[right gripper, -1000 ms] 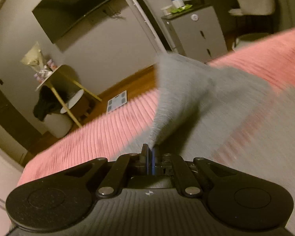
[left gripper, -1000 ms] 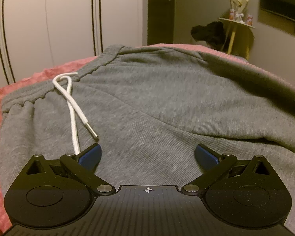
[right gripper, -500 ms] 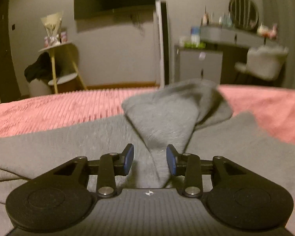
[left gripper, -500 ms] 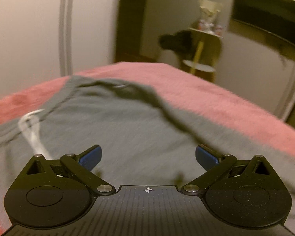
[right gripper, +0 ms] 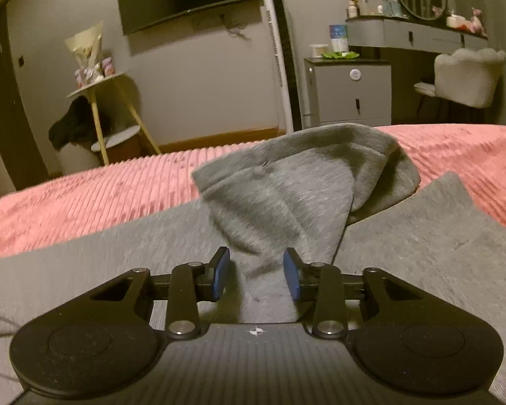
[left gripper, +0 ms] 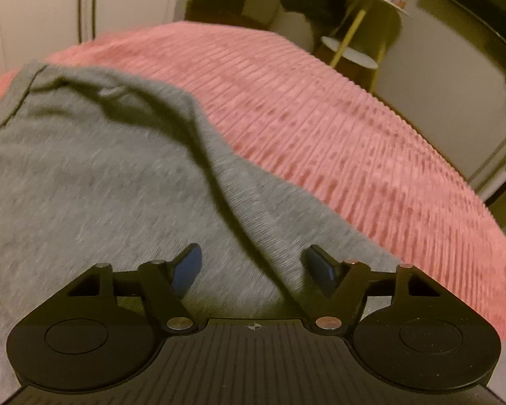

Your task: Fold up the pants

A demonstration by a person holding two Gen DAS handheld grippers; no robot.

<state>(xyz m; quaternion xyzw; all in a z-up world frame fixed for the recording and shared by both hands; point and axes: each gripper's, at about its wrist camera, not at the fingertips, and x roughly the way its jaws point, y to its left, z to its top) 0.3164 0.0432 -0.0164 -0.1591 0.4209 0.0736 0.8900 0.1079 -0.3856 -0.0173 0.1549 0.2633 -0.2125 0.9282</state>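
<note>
Pants (left gripper: 84,182) blurred, cut off by frame on pink bedspread (left gripper: 337,128). Left gripper (left gripper: 253,266) spread wide; right gripper (right gripper: 257,271) partly apart, straddling raised fold, grip unclear.

Dim, warm indoor light; fisheye bending at the edges of both views.

In the left wrist view the grey sweatpants (left gripper: 84,182) and the pink ribbed bedspread (left gripper: 337,128) ahead of the jaws are smeared by motion blur. The right wrist view is sharper, with soft shadow under the raised fabric fold just beyond the jaws and grain in the dark corners.
</note>
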